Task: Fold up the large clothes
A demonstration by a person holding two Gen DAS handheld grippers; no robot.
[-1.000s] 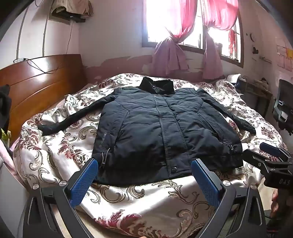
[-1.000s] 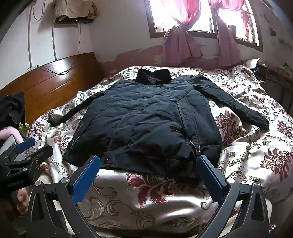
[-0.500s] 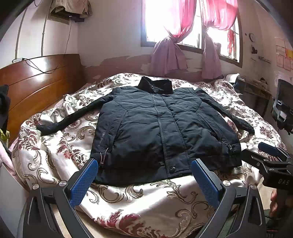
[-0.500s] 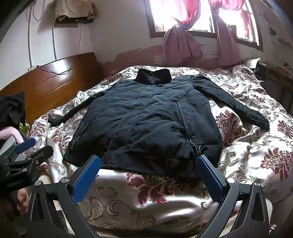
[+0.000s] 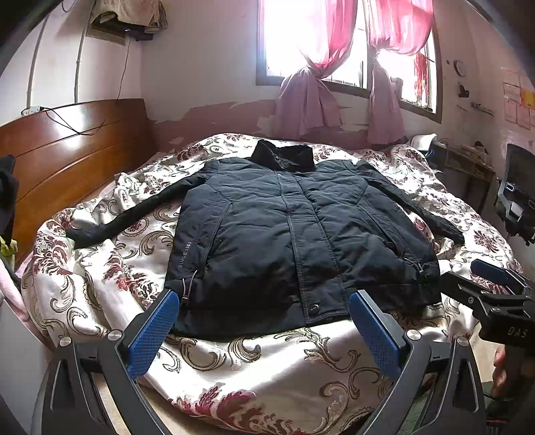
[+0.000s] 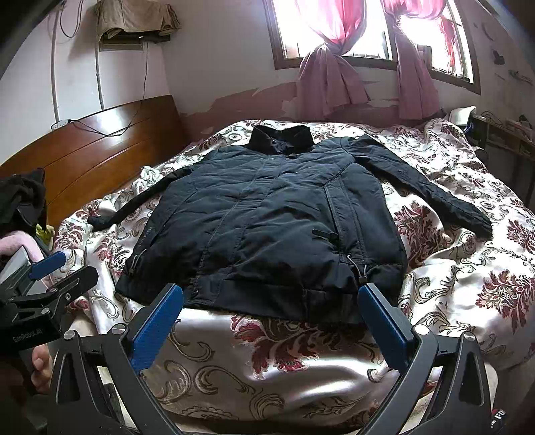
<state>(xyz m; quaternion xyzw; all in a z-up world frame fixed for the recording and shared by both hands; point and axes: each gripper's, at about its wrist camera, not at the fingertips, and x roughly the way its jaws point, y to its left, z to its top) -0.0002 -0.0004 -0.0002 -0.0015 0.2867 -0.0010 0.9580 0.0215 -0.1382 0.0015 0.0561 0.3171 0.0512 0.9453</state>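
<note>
The black padded jacket (image 5: pixel 294 241) lies flat, unfolded, on the bed (image 5: pixel 267 364); every fold remains. Both grippers, left (image 5: pixel 264 329) and right (image 6: pixel 271 323), have jaws spread, empty.

Ahead of your tool lies a bed (image 5: pixel 254 361) under a cream coverlet with dark red floral and gold scroll print. To its left stands a glossy brown wooden headboard (image 5: pixel 67 157) with a black cable (image 5: pixel 70 123) draped over its top. Straight beyond the bed, a wood-framed window (image 6: pixel 337 33) glows with daylight behind knotted pink curtains (image 5: pixel 311 93). The white wall (image 5: pixel 200 67) below it has peeling reddish paint. High on the left, a shelf (image 6: pixel 133 23) carries bundled cloth.
</note>
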